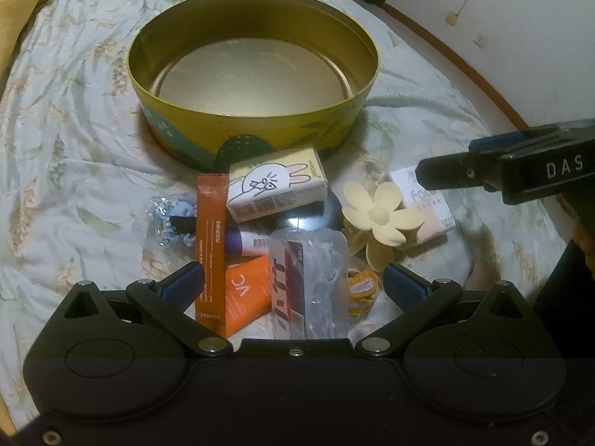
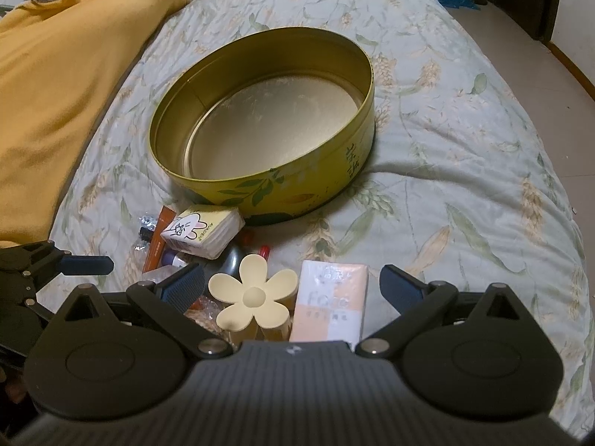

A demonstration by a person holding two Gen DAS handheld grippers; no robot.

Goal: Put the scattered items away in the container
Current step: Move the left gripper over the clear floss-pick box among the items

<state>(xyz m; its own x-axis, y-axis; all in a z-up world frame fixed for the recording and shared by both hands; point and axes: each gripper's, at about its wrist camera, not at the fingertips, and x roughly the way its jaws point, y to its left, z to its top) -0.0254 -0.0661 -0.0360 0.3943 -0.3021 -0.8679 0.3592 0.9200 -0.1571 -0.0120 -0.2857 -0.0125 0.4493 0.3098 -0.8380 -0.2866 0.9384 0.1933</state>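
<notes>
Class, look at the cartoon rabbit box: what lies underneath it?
The pale yellow cardboard box with the cartoon rabbit rests atop the pile, overlapping a dark rounded object and a purple-capped tube. Most of the dark object is covered, so what it is cannot be told.

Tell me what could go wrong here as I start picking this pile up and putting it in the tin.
1. The items overlap: the bunny tissue pack leans on others, so lifting one may scatter the rest.
2. The flower hair clip and face tissue pack both lie between the right gripper's open jaws, so it may catch both.
3. The tin sits on a soft quilt and could tip if bumped.
</notes>
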